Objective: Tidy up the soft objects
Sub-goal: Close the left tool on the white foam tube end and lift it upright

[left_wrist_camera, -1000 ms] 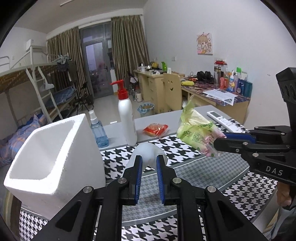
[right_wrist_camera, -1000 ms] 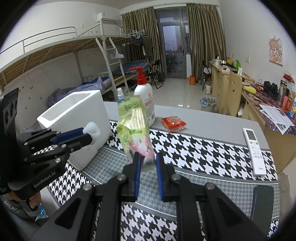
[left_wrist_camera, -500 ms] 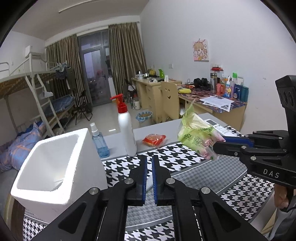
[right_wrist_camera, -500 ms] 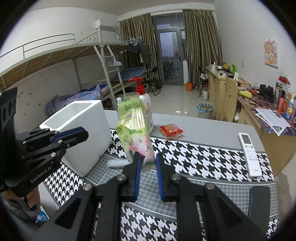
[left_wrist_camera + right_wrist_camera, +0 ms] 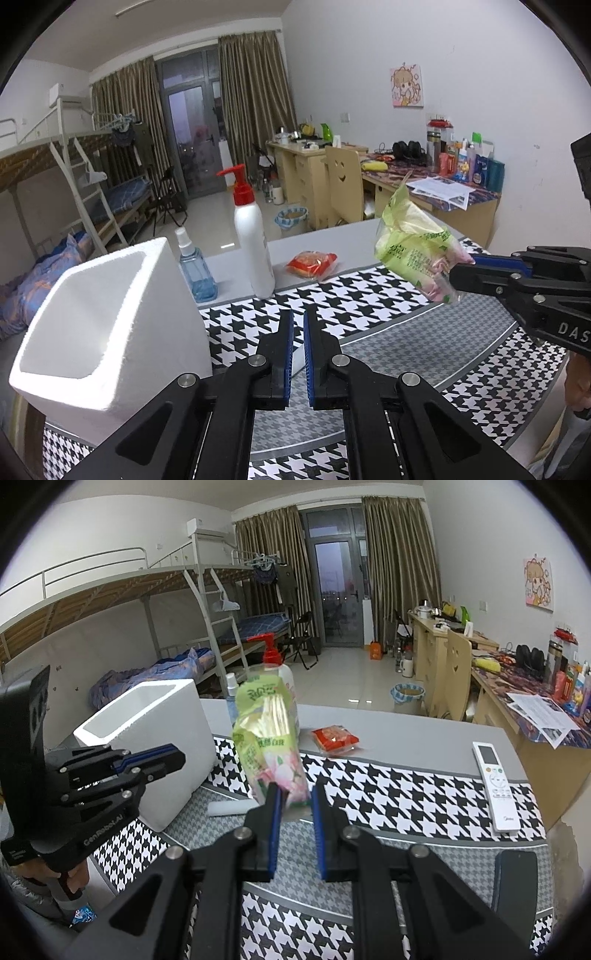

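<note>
Roughly midway: right gripper [image 5: 293, 801] pinches green packet [image 5: 267, 734] aloft beside foam box [image 5: 147, 738], not yet binned. Left gripper [image 5: 298, 328] closed, empty. Red packet [image 5: 312, 263] and white piece [image 5: 231, 808] remain on table [image 5: 406, 734].

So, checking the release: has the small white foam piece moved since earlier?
Yes: the foam piece fell from the left gripper onto the mat beside the white foam box.

The right hand-held gripper [image 5: 456, 275] body bears "DAS". The left hand-held gripper [image 5: 177, 758] body reads "GenRobot.AI", apparently. Print on the green packet [image 5: 267, 734] is illegible.
</note>
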